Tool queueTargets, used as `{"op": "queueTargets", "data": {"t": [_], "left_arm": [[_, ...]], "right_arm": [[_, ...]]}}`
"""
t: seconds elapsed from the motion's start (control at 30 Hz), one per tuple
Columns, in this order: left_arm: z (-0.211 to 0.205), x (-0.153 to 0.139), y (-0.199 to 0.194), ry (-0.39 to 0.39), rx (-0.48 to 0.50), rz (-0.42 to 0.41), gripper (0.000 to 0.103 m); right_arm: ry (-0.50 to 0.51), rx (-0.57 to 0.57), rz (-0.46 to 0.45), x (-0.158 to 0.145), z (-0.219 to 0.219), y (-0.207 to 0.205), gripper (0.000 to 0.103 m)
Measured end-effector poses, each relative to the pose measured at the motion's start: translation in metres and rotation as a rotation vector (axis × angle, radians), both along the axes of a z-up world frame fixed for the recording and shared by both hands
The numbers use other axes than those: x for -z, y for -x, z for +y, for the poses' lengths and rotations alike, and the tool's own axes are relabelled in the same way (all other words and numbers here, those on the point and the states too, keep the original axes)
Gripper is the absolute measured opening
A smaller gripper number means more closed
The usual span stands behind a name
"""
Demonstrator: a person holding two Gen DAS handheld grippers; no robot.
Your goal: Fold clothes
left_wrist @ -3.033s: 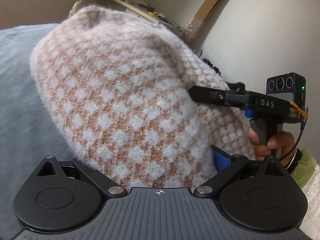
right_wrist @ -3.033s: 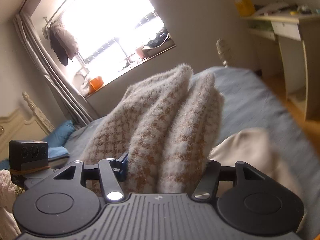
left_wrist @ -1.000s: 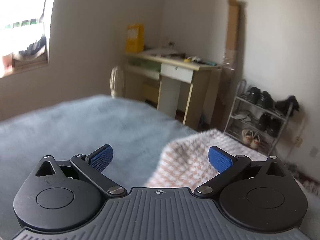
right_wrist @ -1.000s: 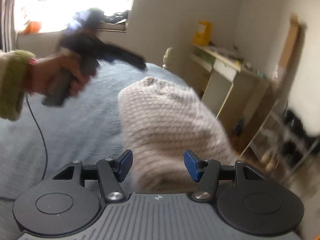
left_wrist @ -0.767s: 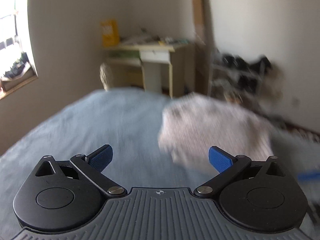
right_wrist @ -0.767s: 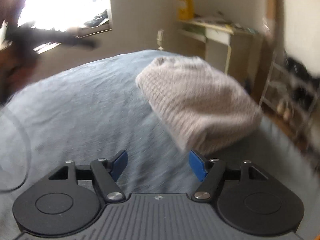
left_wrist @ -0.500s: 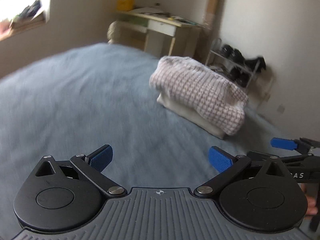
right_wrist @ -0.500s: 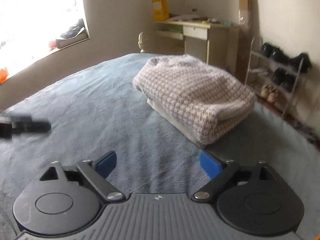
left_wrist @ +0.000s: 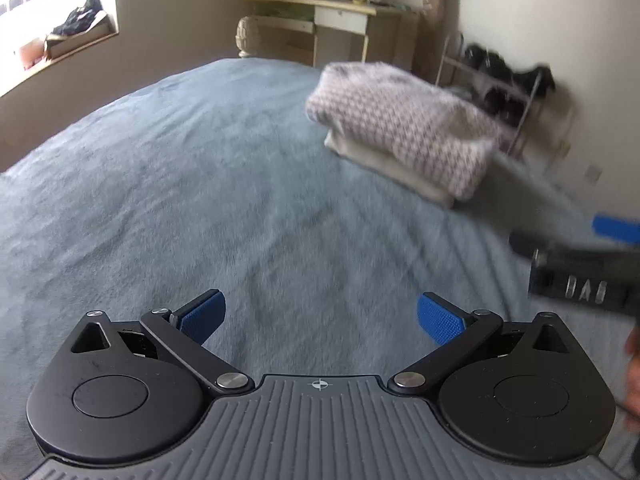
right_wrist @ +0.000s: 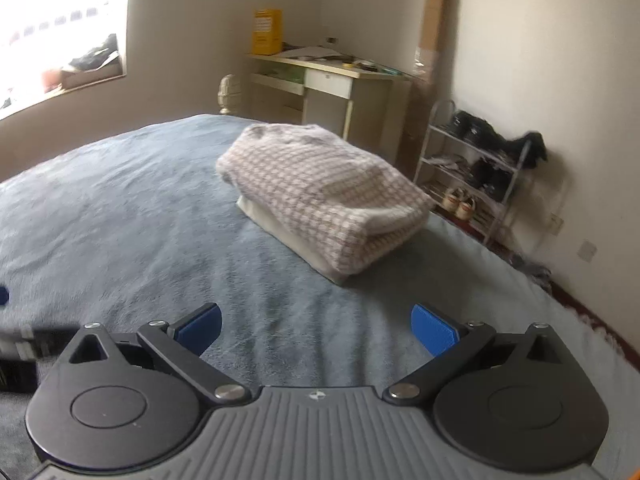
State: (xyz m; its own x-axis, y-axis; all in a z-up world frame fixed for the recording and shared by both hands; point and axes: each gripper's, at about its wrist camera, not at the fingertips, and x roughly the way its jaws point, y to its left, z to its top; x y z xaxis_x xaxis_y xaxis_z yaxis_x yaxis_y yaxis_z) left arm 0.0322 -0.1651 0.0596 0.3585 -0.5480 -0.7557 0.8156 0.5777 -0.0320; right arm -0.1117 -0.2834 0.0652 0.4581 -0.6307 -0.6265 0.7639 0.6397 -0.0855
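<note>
Your open left gripper point(left_wrist: 320, 318) and open right gripper point(right_wrist: 316, 326) hang over bare blue bed point(right_wrist: 120, 216), with nothing between their fingers. The only thing in your way on the bed is the folded sweater point(right_wrist: 320, 192), stacked on a cream garment point(right_wrist: 280, 228) near the far right edge, well apart from both.

Daylight floods in from a window point(right_wrist: 60, 40) at upper left, blown out to white glare in the right wrist view. The room is otherwise softly lit, with faint shadows on the bed point(right_wrist: 140, 220). Fisheye distortion bows the walls and bed edge. Motion blur smears the left wrist view, most on the sweater point(left_wrist: 400, 128) and the right gripper point(left_wrist: 580, 264) at its edge.
</note>
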Motion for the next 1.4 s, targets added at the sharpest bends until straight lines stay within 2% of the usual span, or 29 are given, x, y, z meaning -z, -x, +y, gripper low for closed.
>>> {"op": "queueTargets", "data": {"t": [0.1,0.27,0.47,0.77,1.4], "left_arm": [[-0.005,0.004,0.009,-0.034,0.009,-0.009,0.103],[-0.006,-0.003,0.016,-0.002,-0.017,-0.041,0.103],[-0.01,-0.007,0.02,0.001,-0.042,-0.041,0.102],[-0.011,-0.014,0.033,0.015,-0.013,-0.063,0.101],[-0.008,-0.022,0.039,0.035,-0.013,-0.065,0.101]], "right_arm": [[-0.018,0.048,0.011,-0.001,-0.005,0.007,0.103],[-0.051,0.081,0.019,-0.001,-0.01,0.013,0.103],[-0.048,0.086,0.034,0.0,-0.01,0.016,0.103],[-0.051,0.09,0.048,-0.001,-0.009,0.021,0.103],[-0.017,0.111,0.042,-0.009,-0.003,0.03,0.103]]}}
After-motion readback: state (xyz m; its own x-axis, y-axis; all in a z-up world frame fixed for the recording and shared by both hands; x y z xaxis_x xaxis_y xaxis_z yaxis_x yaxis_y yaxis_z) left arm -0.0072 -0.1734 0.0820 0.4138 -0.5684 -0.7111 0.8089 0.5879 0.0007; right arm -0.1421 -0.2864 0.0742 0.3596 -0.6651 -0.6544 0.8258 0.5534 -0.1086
